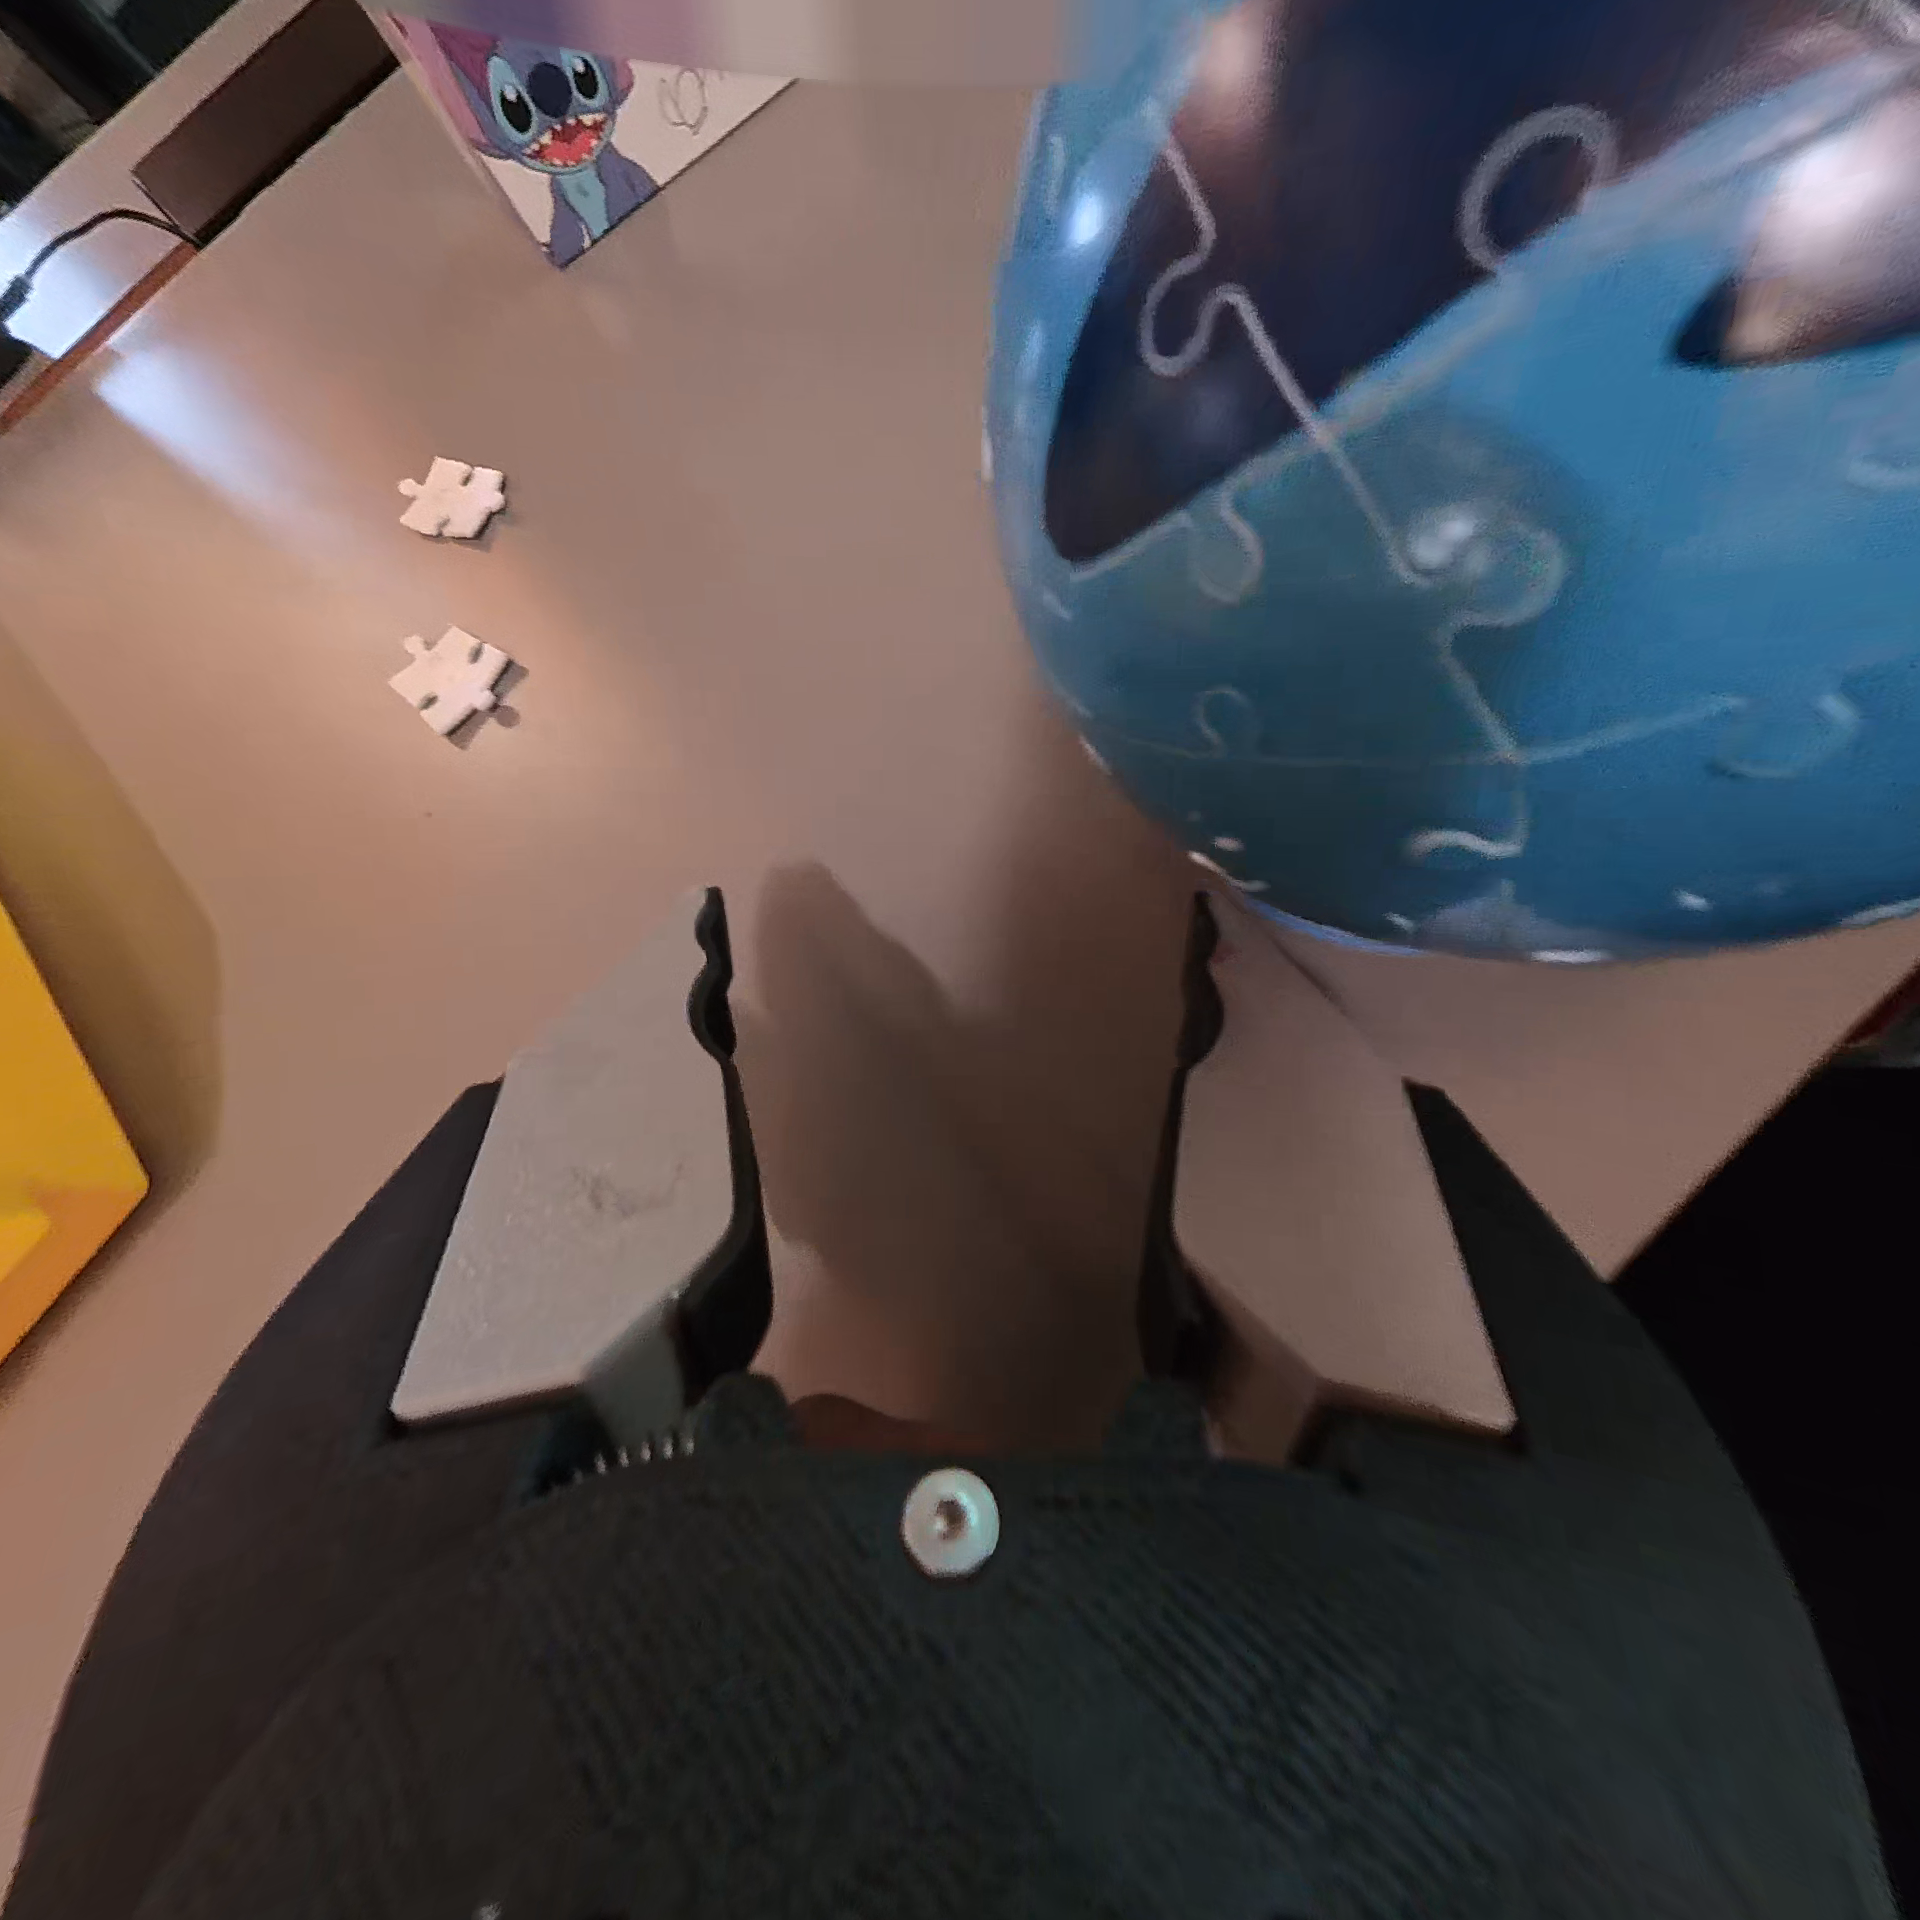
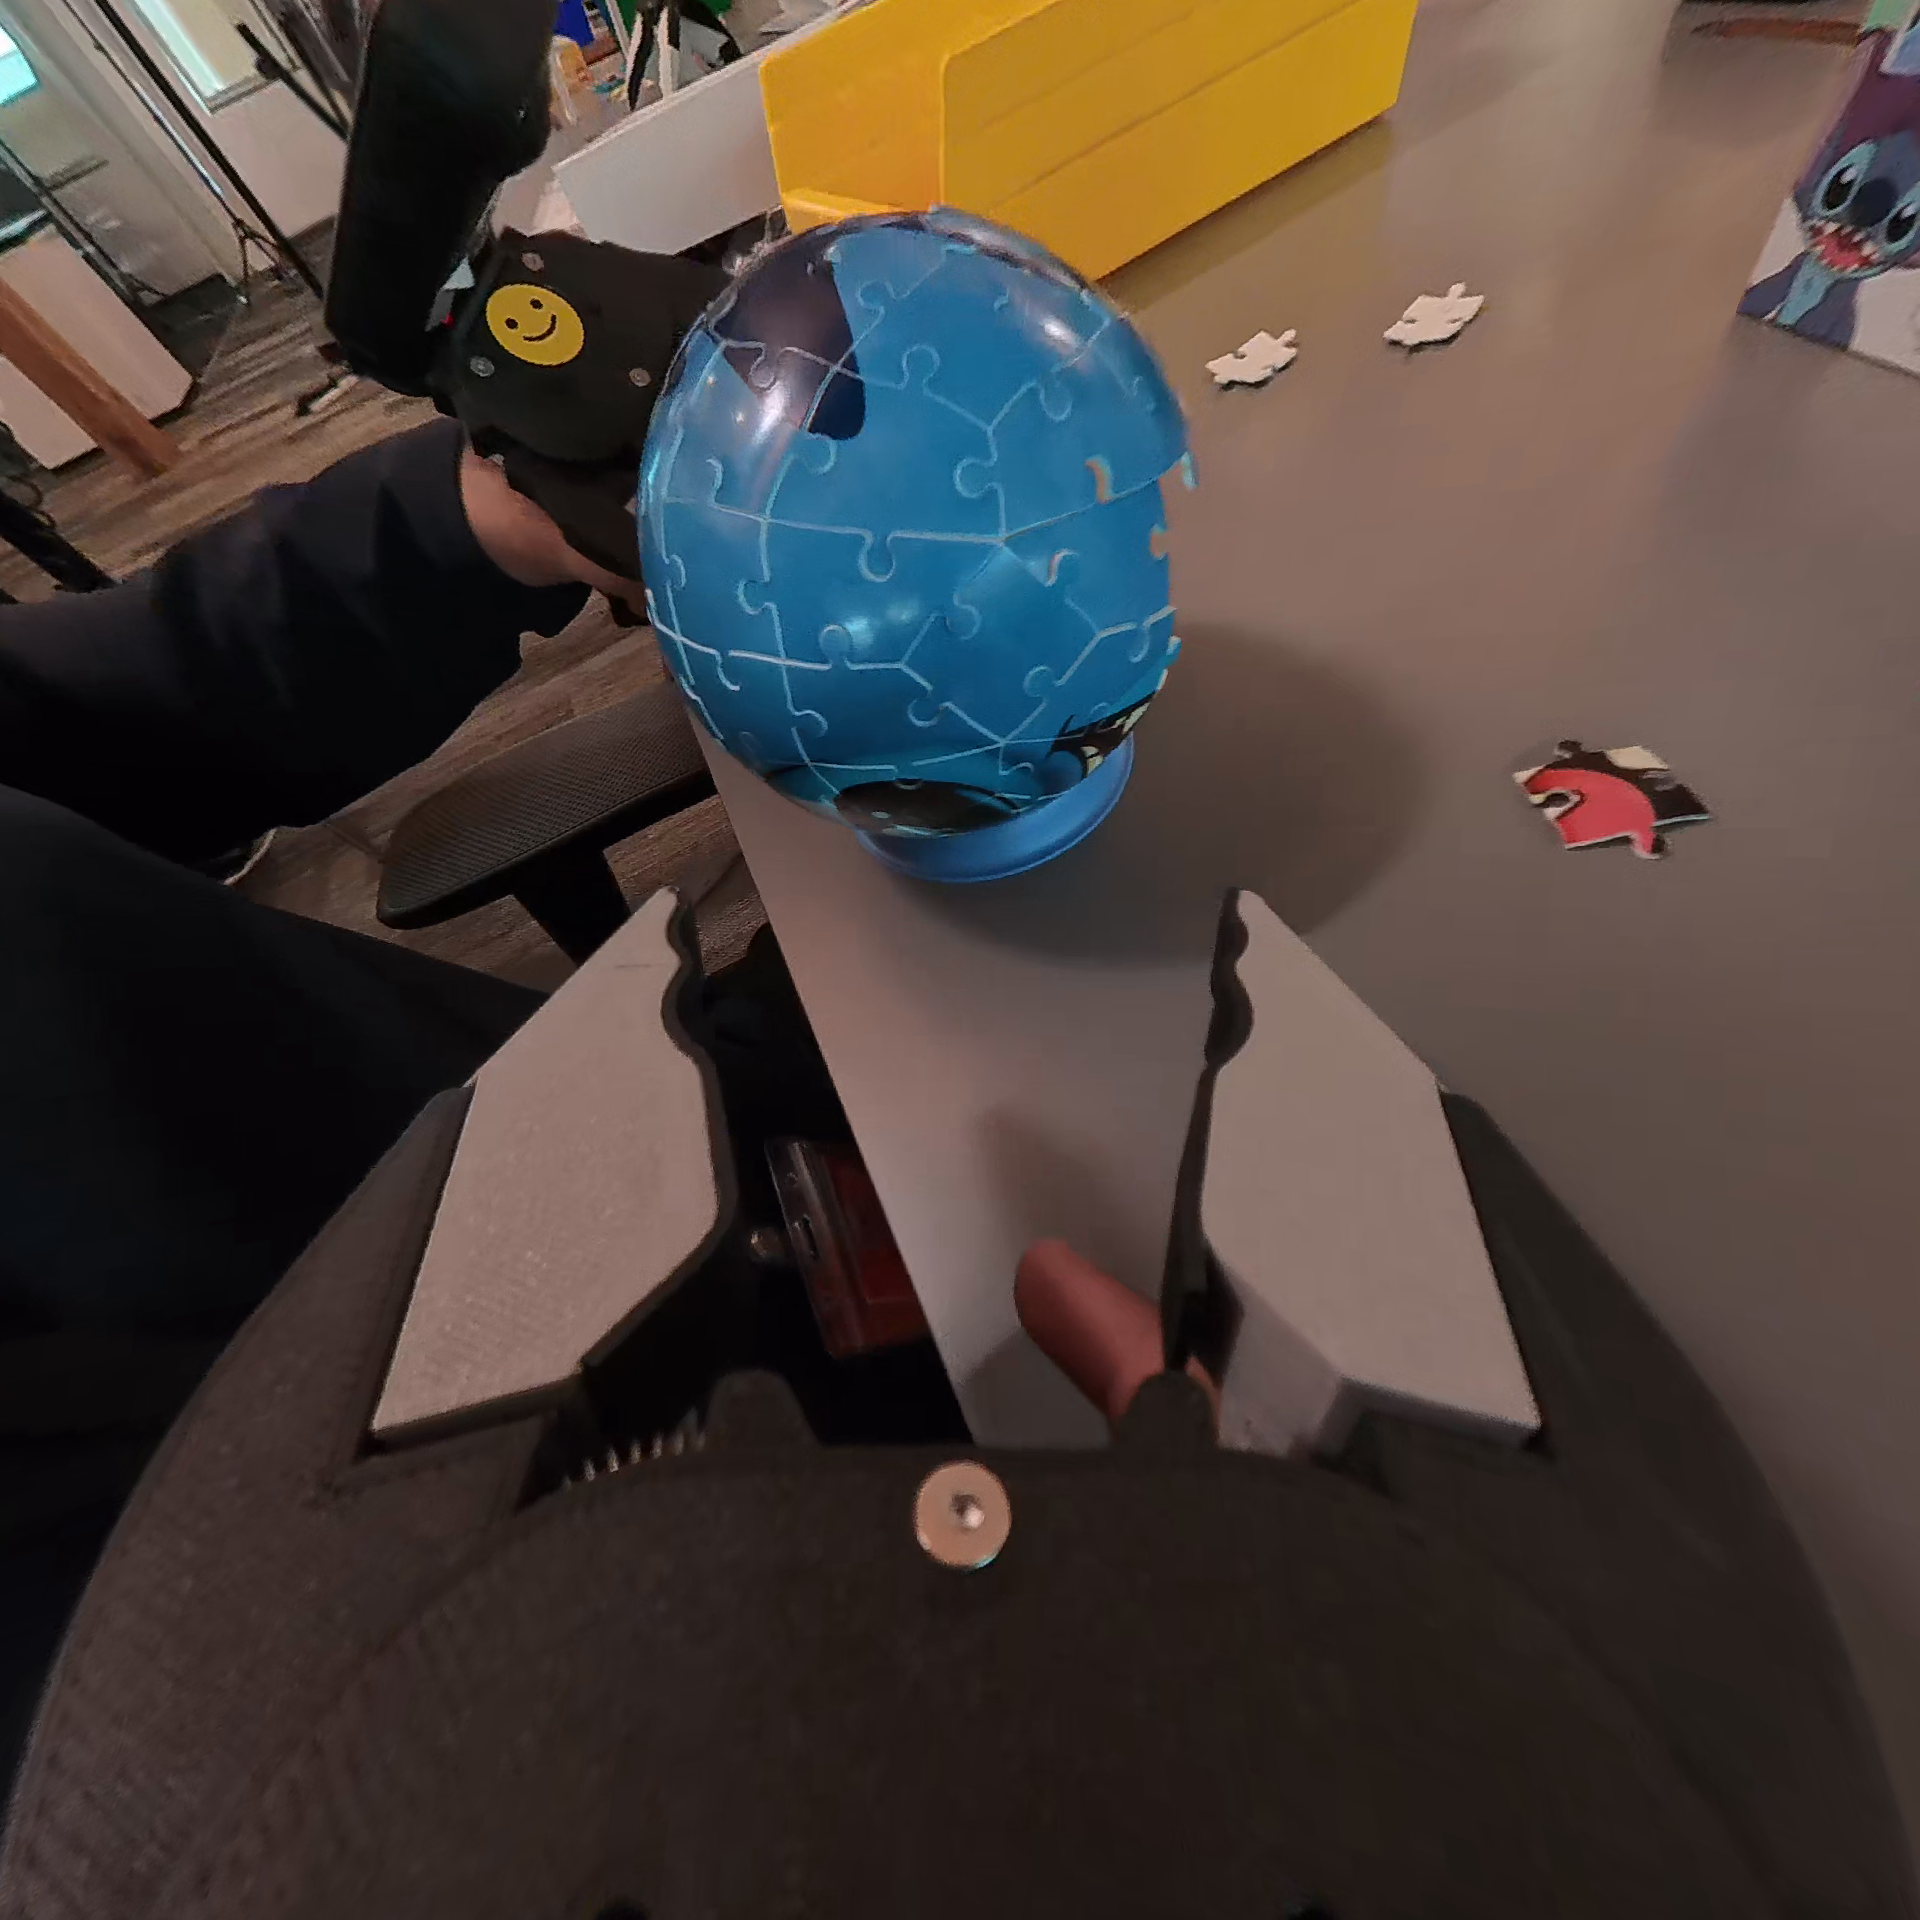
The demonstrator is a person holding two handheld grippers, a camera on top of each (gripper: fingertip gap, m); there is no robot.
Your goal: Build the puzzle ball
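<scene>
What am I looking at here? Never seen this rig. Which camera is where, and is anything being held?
No robot arm: a person holds a two-finger gripper in each hand, each with a camera looking along its fingers. One picture is from the left gripper, one from the right gripper. Both are open and hold nothing. On the grey table stands a blue puzzle ball on a blue base, with gaps near the top. Loose on the table: two white pieces, one red-and-black piece, a yellow bin and a cartoon-printed box.

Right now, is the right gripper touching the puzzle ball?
Apart. In the right wrist view, bare table shows between the open right gripper and the puzzle ball.
</scene>
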